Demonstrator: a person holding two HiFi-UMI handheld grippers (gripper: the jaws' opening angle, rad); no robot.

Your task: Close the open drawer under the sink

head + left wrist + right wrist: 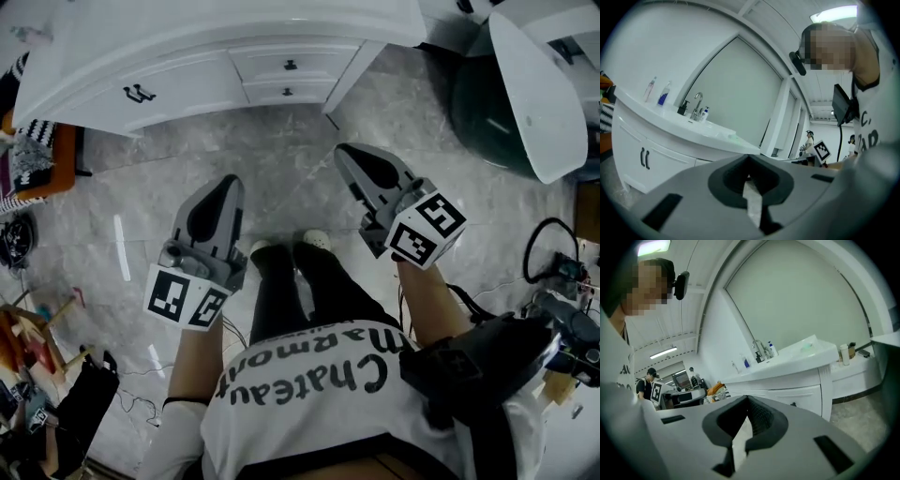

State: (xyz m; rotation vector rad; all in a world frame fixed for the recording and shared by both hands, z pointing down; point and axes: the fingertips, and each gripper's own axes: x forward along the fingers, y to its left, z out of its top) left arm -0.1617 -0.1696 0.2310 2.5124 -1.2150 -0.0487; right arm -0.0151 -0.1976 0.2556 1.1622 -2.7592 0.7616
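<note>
We stand on the grey marble floor [281, 187] facing the curved white vanity counter [187, 28]. Both grippers are held low and well apart from it, so nothing is being touched. The grey left gripper [228, 184] [749, 161] and the grey right gripper [345, 151] [747, 401] are each clenched on nothing, probably so a blunt closed tip can push. The two small white drawers with dark knobs [267, 67] sit under the counter's right corner. Neither juts out clearly, so we cannot tell which is open.

Staged bathroom, white vanity [178, 89], faucet [698, 101]
</note>
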